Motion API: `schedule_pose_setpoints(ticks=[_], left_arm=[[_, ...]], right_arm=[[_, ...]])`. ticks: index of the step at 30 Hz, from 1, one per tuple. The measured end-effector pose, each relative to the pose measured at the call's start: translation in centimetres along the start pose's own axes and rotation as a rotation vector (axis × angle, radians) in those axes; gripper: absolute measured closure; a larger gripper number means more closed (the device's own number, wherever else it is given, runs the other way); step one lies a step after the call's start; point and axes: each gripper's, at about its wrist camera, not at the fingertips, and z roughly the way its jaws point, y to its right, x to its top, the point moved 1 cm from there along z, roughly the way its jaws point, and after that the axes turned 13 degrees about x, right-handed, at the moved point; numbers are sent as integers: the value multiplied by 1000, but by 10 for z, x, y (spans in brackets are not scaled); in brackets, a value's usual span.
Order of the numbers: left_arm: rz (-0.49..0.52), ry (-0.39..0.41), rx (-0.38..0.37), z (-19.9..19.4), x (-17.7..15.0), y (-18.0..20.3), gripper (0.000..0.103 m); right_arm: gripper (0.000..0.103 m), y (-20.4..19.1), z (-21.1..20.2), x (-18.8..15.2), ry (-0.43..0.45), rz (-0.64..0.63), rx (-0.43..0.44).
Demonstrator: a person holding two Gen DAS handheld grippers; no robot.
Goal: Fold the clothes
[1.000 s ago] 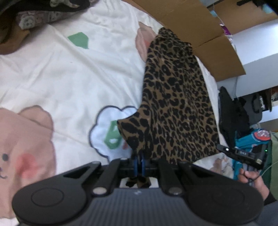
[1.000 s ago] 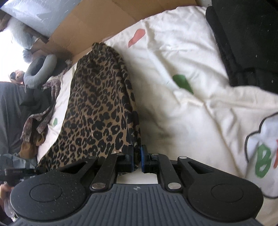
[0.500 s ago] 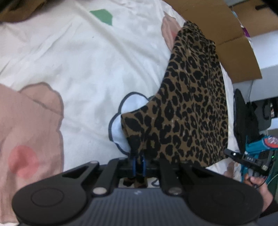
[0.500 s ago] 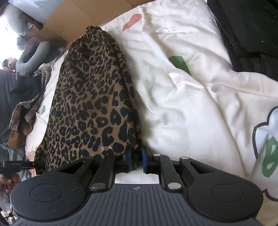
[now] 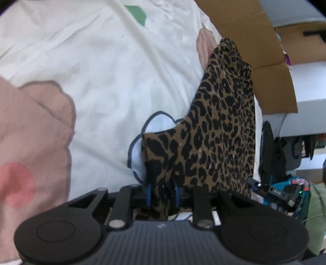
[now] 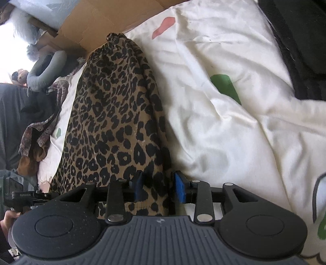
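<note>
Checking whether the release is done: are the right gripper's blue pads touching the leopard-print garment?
Cannot tell. In the right wrist view the right gripper is opening, with the leopard-print garment lying between its pads; no clear gap or press shows.

One garment, two hand-held grippers

One leopard-print garment [image 5: 222,130] lay on one white printed duvet [image 5: 114,67]; two hand-held grippers, left [image 5: 162,192] and right [image 6: 159,188], were present; beyond the right one, one black cloth pile [image 6: 301,42] and one cardboard box [image 6: 106,18].
</note>
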Motion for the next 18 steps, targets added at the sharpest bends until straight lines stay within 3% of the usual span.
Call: schedule_pose_setpoints(ticks=[2,5,7,18], left_arm=[[-28,-7,-15,1,0,-4,83],[-26,-8,-13,2,0,-2,88],[-24,-10,-17,2,0,-1,96],[31,4,-49,-19,-5,5,98]], right_arm=[[90,-3,3,1,-23,-34,-8],[100,-6,4,2,-44,-55,-18],[101,-6,0,3,-44,-57,-14],[102,-5,-22,7,-7,0,39]])
